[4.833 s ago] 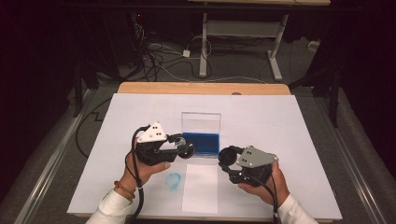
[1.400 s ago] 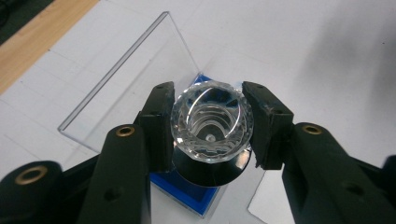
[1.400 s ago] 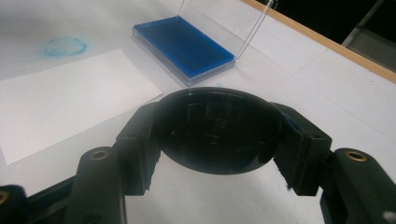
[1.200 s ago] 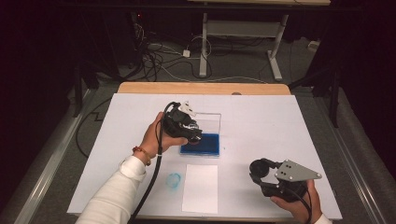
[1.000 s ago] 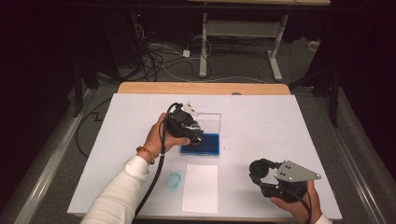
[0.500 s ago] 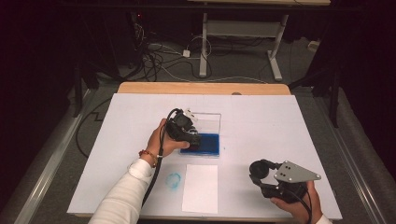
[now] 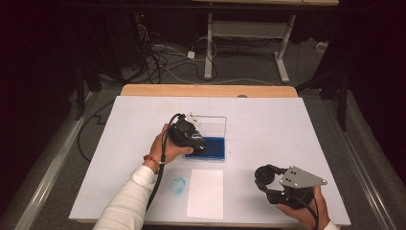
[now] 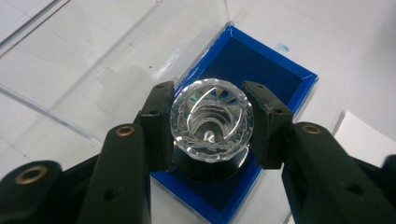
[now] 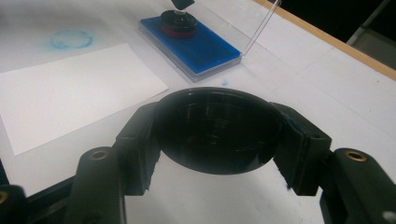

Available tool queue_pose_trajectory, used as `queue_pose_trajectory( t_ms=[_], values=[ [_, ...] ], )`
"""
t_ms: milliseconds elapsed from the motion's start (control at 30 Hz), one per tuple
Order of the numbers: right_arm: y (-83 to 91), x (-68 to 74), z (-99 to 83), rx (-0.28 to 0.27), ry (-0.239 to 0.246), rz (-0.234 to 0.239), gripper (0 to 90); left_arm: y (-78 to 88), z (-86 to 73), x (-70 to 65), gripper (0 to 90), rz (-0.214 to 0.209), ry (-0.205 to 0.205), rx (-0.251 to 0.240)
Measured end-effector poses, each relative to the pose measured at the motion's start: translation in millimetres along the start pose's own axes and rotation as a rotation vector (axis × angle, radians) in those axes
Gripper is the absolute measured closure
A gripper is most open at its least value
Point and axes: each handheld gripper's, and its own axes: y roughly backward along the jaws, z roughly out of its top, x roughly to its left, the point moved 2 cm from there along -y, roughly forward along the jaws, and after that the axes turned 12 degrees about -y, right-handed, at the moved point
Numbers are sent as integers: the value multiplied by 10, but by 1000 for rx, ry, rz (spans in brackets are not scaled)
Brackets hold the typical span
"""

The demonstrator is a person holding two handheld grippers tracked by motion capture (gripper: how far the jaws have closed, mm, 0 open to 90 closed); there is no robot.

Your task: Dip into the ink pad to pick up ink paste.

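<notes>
A stamp with a clear faceted knob (image 8: 212, 121) and a black base stands on the blue ink pad (image 8: 254, 60), with my left gripper (image 7: 194, 140) shut on the knob. In the right gripper view the stamp (image 9: 178, 21) rests on the pad's (image 9: 205, 49) far end. The pad (image 7: 211, 148) lies in a clear case whose lid (image 7: 210, 125) stands open behind it. My right gripper (image 7: 267, 178) is shut on a round black cap (image 9: 217, 135), held low at the table's front right.
A white sheet of paper (image 7: 206, 192) lies in front of the pad, with a faint blue ring mark (image 7: 178, 185) on the table to its left. The white tabletop (image 7: 297, 129) ends at a wooden back edge (image 7: 206, 90).
My left gripper has come down and toward me with the stamp, from above the case lid onto the pad. The right gripper has kept still with the cap.
</notes>
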Motion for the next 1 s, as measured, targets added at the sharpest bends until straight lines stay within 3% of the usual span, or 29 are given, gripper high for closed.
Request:
queue_pose_trajectory(
  t_ms=[467,633,1000],
  values=[
    [-8,16,1,2,7,-1,382,-1,-59,51,550,-32,52,-40],
    [-3,5,-9,5,5,-8,383,-7,-106,74,550,-47,78,-79],
    [-10,10,-8,8,4,-9,382,-12,-94,5,550,-12,48,-73]
  ],
)
